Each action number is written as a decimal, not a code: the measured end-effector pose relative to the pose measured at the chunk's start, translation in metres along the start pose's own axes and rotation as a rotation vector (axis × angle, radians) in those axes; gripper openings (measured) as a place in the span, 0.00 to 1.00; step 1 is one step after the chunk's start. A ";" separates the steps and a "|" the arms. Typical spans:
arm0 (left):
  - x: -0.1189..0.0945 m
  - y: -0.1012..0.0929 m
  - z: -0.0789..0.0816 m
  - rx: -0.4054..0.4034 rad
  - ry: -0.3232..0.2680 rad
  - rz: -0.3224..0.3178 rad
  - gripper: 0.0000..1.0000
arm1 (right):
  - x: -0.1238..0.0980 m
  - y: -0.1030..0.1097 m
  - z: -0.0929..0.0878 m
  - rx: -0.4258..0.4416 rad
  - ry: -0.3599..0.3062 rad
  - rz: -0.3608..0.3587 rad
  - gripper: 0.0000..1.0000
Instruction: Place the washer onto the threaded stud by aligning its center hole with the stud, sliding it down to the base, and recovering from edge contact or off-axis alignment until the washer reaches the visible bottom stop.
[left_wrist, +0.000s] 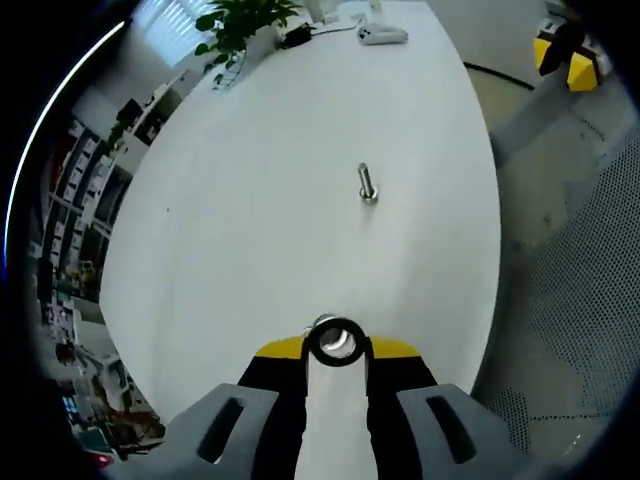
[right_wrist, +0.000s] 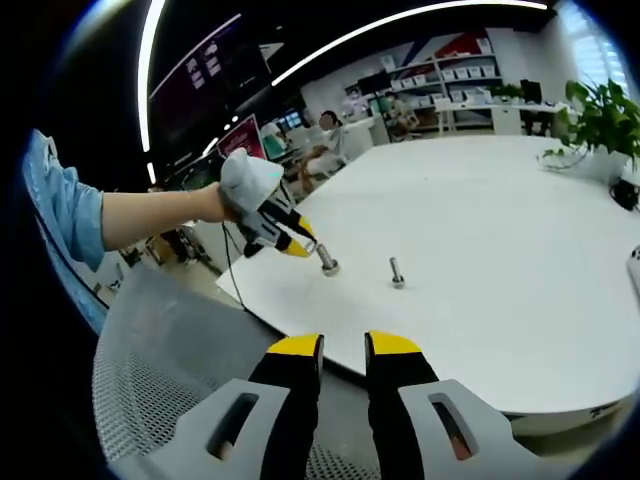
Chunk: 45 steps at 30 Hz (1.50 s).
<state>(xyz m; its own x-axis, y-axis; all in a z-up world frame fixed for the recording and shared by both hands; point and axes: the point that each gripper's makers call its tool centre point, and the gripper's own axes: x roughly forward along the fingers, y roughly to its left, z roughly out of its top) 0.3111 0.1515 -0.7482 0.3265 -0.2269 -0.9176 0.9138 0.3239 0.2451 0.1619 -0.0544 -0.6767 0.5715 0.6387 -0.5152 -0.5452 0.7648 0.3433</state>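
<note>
The threaded stud (left_wrist: 367, 185) stands upright on the white counter (left_wrist: 280, 200), well out from the edge, and everything else is best placed from it. In the left gripper view, the left gripper (left_wrist: 337, 345) sits short of the stud, near the counter's edge, its yellow-tipped jaws drawn close on the washer (left_wrist: 336, 340). The washer is a dark ring with a shiny centre, held facing the camera and well apart from the stud, not yet over it.

Beyond the stud, at the far end of the counter, a potted plant (left_wrist: 240, 25) stands beside a dark object with a cable and a pale grey device (left_wrist: 382, 35).

In the right gripper view the same stud (right_wrist: 397, 272) rises from the counter (right_wrist: 500, 230), and the left gripper (right_wrist: 322, 256) comes in from the left, held by a person's hand (right_wrist: 245, 185) with a blue sleeve (right_wrist: 65, 215) behind it. The washer (right_wrist: 327, 266) at its tip hangs just beside the stud, low near the counter surface; whether it touches the counter I cannot tell. The right gripper (right_wrist: 343, 345) hovers nearer the viewer than the stud, off the counter's edge above a grey perforated chair back (right_wrist: 160, 380), its jaws narrowly apart with nothing between them. The plant (right_wrist: 600, 120) sits far beyond the stud on the right.
</note>
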 end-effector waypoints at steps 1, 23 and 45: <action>0.000 0.002 0.001 -0.009 -0.002 -0.004 0.19 | 0.000 0.000 0.000 0.001 -0.002 0.000 0.20; 0.028 0.009 -0.010 -0.039 0.123 -0.114 0.19 | -0.001 -0.001 0.000 0.009 -0.003 -0.006 0.20; 0.039 0.009 -0.007 0.073 0.243 -0.181 0.19 | 0.000 -0.002 -0.001 0.012 0.009 -0.011 0.20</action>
<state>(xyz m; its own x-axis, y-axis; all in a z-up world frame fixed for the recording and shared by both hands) 0.3305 0.1515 -0.7842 0.0980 -0.0462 -0.9941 0.9695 0.2297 0.0849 0.1626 -0.0561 -0.6783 0.5723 0.6293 -0.5258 -0.5313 0.7729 0.3469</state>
